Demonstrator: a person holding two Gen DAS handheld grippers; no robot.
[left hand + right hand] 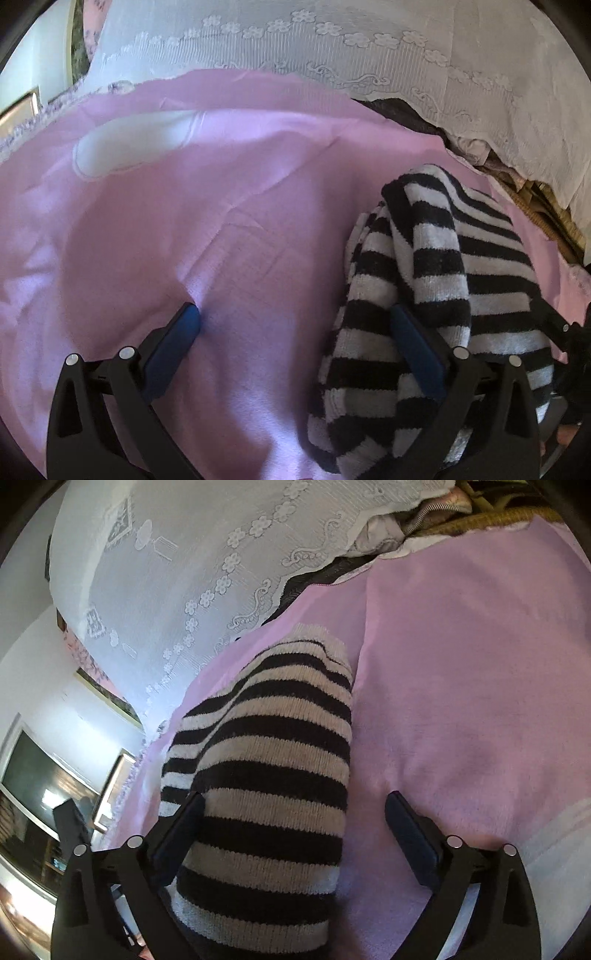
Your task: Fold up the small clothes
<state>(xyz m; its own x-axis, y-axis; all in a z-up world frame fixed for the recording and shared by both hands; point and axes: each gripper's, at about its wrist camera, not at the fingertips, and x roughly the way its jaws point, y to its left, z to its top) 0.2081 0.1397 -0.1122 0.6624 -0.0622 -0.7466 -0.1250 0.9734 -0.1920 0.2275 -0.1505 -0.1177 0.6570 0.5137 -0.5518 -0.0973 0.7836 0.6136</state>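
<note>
Judging by the fuzzy knit, the striped top [269, 760] is expected to be light and floppy; edges are best pinched. Both tools, left [295, 332] and right [295, 812], are spread wide, nothing gripped.

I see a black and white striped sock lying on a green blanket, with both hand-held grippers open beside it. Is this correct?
Not quite: the blanket is pink, not green, as the left wrist view shows. The rest holds: the striped sock lies on it, and the left hand-held gripper and right hand-held gripper are both open.
</note>
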